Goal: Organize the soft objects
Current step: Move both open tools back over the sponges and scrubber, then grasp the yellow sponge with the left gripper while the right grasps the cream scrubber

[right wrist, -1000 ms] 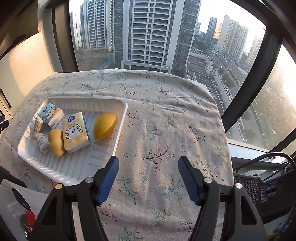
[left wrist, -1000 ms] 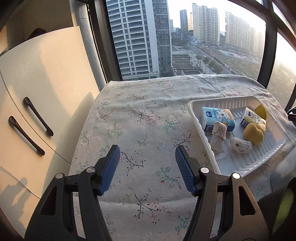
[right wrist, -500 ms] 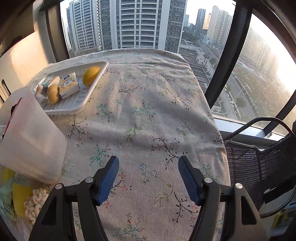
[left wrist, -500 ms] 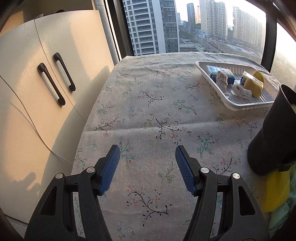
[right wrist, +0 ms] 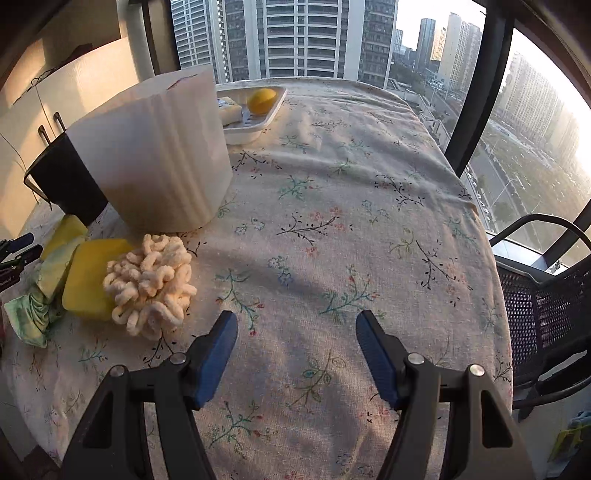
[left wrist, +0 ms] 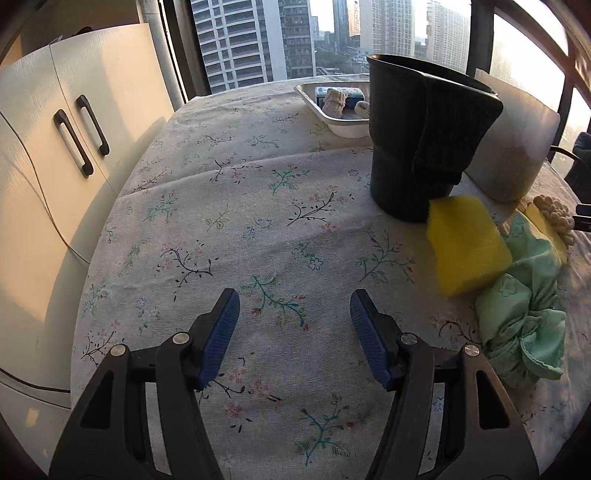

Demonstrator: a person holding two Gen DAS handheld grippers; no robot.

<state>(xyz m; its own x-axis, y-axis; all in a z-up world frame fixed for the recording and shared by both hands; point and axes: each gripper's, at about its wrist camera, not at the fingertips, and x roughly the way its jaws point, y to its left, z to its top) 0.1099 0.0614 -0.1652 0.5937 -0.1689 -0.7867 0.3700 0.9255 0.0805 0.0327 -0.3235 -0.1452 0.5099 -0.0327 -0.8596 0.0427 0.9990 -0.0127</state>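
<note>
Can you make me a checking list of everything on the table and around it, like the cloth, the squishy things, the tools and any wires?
Surface: flowered tablecloth, creased, covers the table.
Job's things: yellow sponge, second yellow sponge, cream noodle-like scrubber resting against it, green cloth bundle. Black bin and white bin side by side. White tray at the far end, holding a yellow round thing and small packs.
Clutter: nothing seen.
Grippers: left tool open, empty; right tool open, empty.
Cables: thin dark wire on the cabinet, too small to tell more.
Surroundings: cream cabinet, window onto towers, black mesh chair.
</note>
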